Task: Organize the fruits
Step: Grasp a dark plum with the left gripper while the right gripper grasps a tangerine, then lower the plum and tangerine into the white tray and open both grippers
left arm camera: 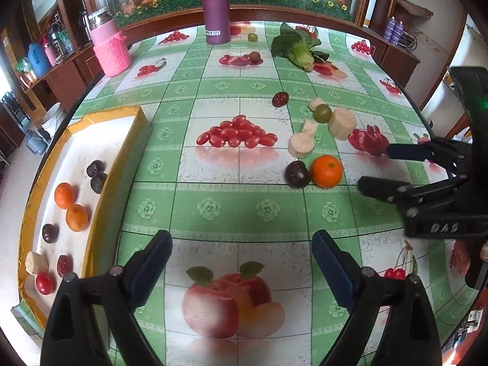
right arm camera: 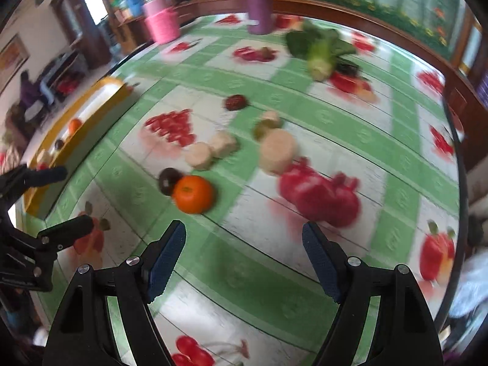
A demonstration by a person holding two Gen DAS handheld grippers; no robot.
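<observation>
Lying on the table (left arm camera: 231, 210) ahead and left of the right gripper (right arm camera: 244, 259), orange (right arm camera: 193, 194) touches dark plum (right arm camera: 168, 180). Right fingers spread, empty, nearer. Left gripper (left arm camera: 242, 268) also spread, empty, beside tray (left arm camera: 91, 238). Orange round, no long axis.

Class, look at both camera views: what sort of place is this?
Probably a home dining room: a table under a fruit-print cloth, wooden cabinets holding household containers, and a purple flask on the table.
</observation>
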